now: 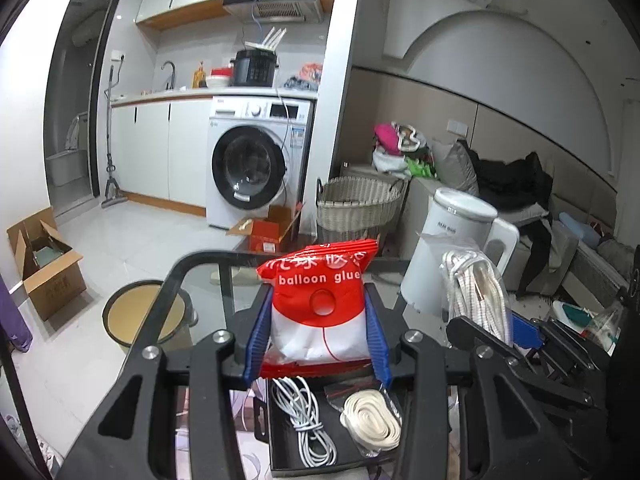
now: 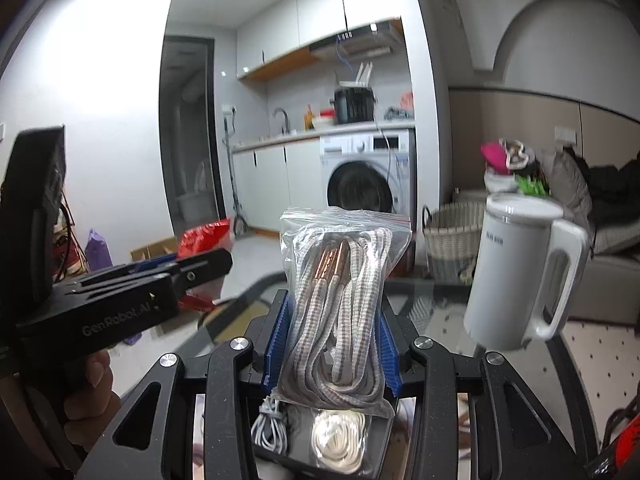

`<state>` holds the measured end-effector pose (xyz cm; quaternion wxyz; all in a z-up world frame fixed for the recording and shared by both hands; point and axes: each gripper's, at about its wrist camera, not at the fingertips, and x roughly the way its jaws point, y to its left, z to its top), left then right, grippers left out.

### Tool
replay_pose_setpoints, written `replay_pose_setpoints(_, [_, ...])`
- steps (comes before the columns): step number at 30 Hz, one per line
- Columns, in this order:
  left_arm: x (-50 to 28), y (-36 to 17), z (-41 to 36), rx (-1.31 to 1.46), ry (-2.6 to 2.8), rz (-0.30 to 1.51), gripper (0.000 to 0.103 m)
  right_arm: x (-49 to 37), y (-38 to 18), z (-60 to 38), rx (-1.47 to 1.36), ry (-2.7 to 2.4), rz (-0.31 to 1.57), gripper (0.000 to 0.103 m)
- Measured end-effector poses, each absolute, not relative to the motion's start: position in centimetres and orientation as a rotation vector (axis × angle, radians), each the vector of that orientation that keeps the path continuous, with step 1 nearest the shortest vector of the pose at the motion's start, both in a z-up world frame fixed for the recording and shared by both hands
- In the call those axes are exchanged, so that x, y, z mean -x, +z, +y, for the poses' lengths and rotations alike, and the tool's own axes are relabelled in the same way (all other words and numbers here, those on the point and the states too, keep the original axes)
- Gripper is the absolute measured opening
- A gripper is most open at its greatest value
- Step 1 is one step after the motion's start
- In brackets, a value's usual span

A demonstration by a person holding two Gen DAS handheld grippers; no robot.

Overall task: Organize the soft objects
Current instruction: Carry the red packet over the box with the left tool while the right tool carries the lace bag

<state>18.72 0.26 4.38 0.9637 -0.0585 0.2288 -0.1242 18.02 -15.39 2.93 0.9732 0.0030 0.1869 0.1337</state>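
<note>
Left gripper (image 1: 318, 322) clamped on a red and white packet (image 1: 318, 300) labelled "balloon glue", blue pads pressing both its sides, packet standing upright between the fingers and rising above them. Below it, on a glass table (image 1: 192, 280), a black tray (image 1: 288, 448) holding a coiled white cable (image 1: 306, 424) and a bagged roll of cream tape (image 1: 370, 424).

Right gripper (image 2: 334, 340) clamped on a clear zip bag of laces (image 2: 340, 308), grey-white with copper tips, bag upright between the blue pads, its lower end hanging just over the same tray (image 2: 280, 458). Cable (image 2: 270, 426) and tape (image 2: 338, 438) lying in the tray beneath.

Both grippers side by side above the tray, each seen at the edge of the other's view. White kettle (image 2: 516, 276) on the table to the right. Washing machine (image 1: 256, 160) and wicker basket (image 1: 356, 208) on the floor beyond.
</note>
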Motion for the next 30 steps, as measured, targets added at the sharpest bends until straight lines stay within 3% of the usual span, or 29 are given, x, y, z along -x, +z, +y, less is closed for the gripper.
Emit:
replay_pose_setpoints(18, [-23.3, -2.1, -2.4, 0.087, -0.248, 0.869, 0.042, -22.8, -3.0, -16.5, -0.068, 0.259, 0.733, 0.039])
replay_pose_setpoints(30, [-24.1, -3.7, -3.1, 0.052, -0.239, 0.938, 0.042, -24.0, -5.6, -15.8, -0.054, 0.281, 0.833, 0.039])
